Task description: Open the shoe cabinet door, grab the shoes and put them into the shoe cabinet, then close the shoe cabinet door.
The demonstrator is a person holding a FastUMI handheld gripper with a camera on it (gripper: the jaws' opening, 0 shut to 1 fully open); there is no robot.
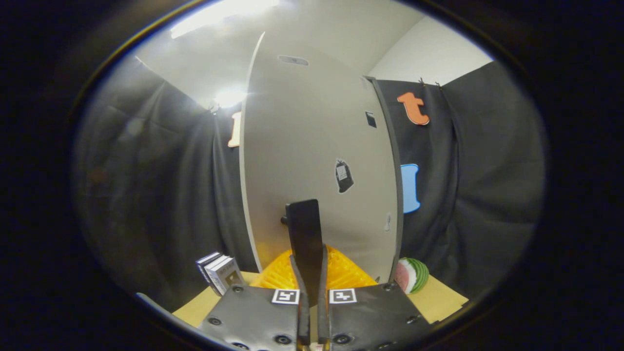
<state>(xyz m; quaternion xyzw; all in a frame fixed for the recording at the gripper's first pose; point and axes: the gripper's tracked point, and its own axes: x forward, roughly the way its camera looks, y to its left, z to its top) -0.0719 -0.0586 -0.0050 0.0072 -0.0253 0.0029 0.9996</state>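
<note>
In the gripper view, the gripper (310, 273) has its two fingers pinched nearly together on the flat black handle (304, 234) of the pale grey cabinet door (317, 146), so I judge a door step underway; which one is unclear.

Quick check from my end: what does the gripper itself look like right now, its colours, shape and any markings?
The gripper has two dark grey, flat finger blocks studded with round black screws. Each block carries a small white square tag with a black pattern near its inner top corner. The fingers narrow into thin dark pads with finely ridged inner edges.
</note>
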